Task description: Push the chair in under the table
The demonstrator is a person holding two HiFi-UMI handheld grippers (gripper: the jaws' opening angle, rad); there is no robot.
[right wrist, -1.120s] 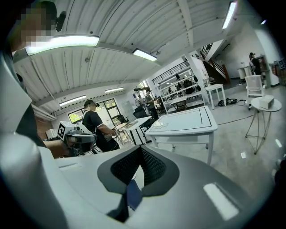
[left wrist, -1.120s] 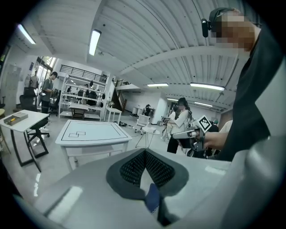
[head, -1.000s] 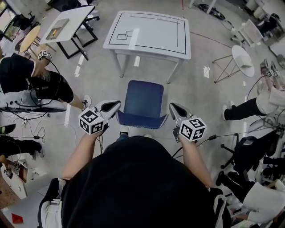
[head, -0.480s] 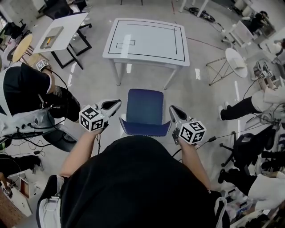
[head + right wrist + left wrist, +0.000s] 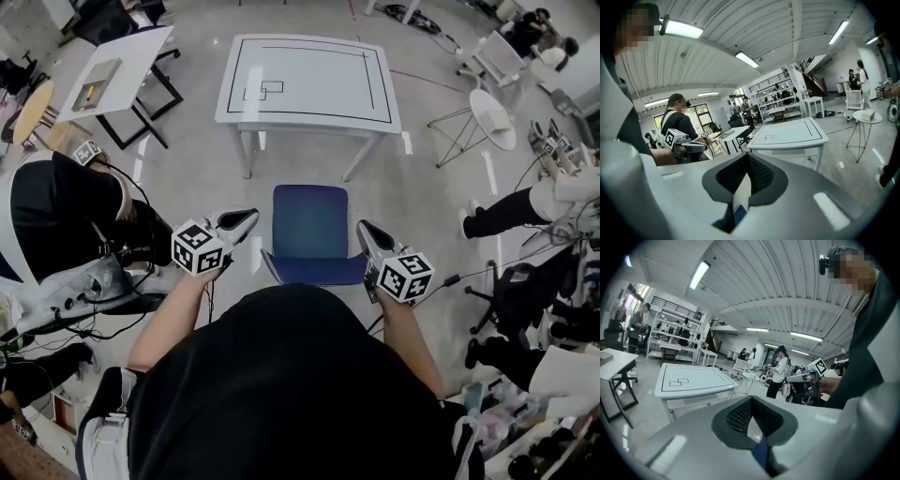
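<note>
Directly below the head camera, the blue chair (image 5: pixel 309 225) stands on the grey floor with its seat facing the white table (image 5: pixel 309 75). It is not yet under the table: a strip of bare floor lies between the front of the seat and the table's near edge and legs.

The left gripper (image 5: pixel 246 218) hangs just beside the chair's left rear corner, with a little floor showing between its tip and the seat. The right gripper (image 5: pixel 364 230) sits close against the right rear corner – whether it touches cannot be told from above.

Each gripper's own view shows its jaws drawn together with only a thin wedge between the dark ribbed pads. Nothing is held there, and a sliver of blue shows low in each wedge. Both views look across to the table top, which is marked with black outlines.

Off to the left a person in black (image 5: pixel 66 197) crouches among cables. At the right another person's legs (image 5: pixel 511 211) reach into view – near them stands a small round table (image 5: pixel 492 120).
</note>
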